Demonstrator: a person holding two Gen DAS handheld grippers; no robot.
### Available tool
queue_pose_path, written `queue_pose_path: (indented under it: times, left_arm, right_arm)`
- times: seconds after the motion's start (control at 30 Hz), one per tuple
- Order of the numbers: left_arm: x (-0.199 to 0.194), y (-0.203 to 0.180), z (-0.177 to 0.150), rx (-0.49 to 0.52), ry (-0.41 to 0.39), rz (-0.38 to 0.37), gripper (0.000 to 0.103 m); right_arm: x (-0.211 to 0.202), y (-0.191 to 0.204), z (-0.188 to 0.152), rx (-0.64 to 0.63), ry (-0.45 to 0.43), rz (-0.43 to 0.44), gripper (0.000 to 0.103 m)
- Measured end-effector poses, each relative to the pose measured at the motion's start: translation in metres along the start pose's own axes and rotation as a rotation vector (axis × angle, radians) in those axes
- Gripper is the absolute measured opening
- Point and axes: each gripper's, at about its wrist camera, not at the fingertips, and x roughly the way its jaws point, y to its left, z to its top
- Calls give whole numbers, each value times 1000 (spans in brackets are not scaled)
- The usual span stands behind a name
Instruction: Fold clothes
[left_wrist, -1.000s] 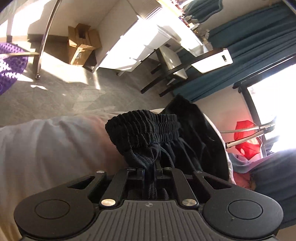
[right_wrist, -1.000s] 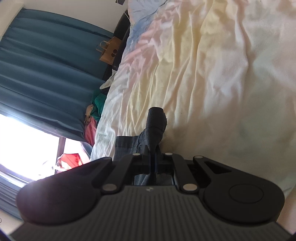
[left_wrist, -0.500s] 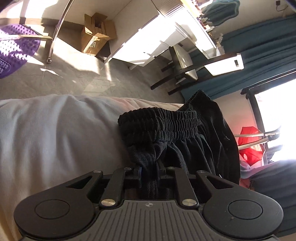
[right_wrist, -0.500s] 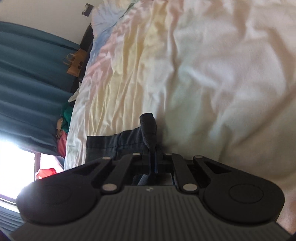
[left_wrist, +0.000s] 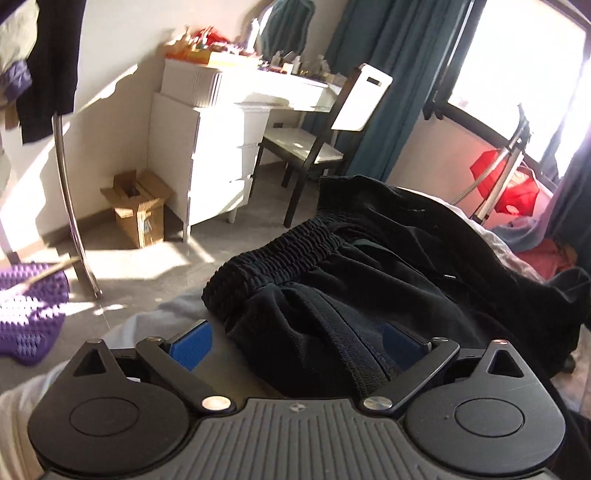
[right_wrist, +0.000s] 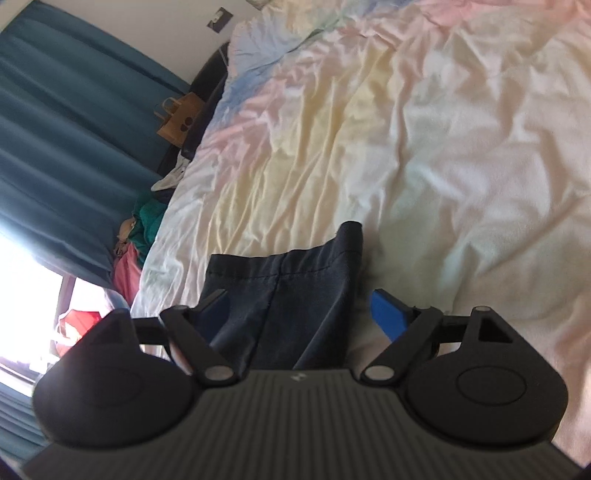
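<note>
In the left wrist view the left gripper (left_wrist: 295, 341) stood wide, holding nothing; the black shorts (left_wrist: 369, 295) lay between its blue pads, the waistband (left_wrist: 273, 254) toward the upper left. In the right wrist view the right gripper (right_wrist: 299, 310) was also wide, the hem (right_wrist: 280, 269) in the centre on the bed sheet (right_wrist: 443, 147). The long axis probably ran from one gripper to the other.
</note>
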Motion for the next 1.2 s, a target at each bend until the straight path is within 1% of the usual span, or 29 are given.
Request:
queue_pose_path:
  times: [0.1, 0.2, 0.27, 0.33, 0.4, 0.53, 0.6, 0.67, 0.77, 0.9, 1.07, 1.2]
  left_arm:
    - [-10, -22, -5, 99, -58, -17, 102]
    - [-20, -44, -11, 197, -116, -33, 102]
    - [-27, -58, -15, 256, -146, -52, 102]
    - [-31, -70, -25, 307, -160, -91, 102]
    - [-34, -81, -35, 327, -160, -126, 102]
    - [-33, -95, -57, 300, -125, -203, 102]
    - [-32, -104, -70, 336, -104, -227, 102]
    - [-31, -114, -83, 379, -83, -250, 102]
    - [-32, -125, -96, 447, -100, -266, 102]
    - [-35, -130, -106, 481, -123, -291, 102]
    - [-39, -132, -108, 499, -150, -293, 102]
    - [-39, -140, -103, 533, -166, -294, 102]
  right_arm:
    - [-26, 19, -13, -105, -70, 14, 86]
    - [-51, 38, -32, -234, -110, 53, 86]
    - [-64, 51, -47, -323, -99, 115, 86]
    - [-77, 66, -65, -427, -80, 178, 86]
    - [-89, 81, -83, -534, -70, 243, 86]
    - [-113, 107, -120, -730, -51, 373, 86]
    - [-123, 116, -136, -799, -27, 436, 86]
    - [-132, 122, -152, -844, 5, 488, 86]
    - [-142, 130, -176, -908, 44, 542, 86]
    - [-153, 137, -205, -990, 81, 610, 86]
    - [-159, 141, -225, -1064, 84, 647, 85]
    - [-157, 141, -230, -1068, 97, 646, 85]
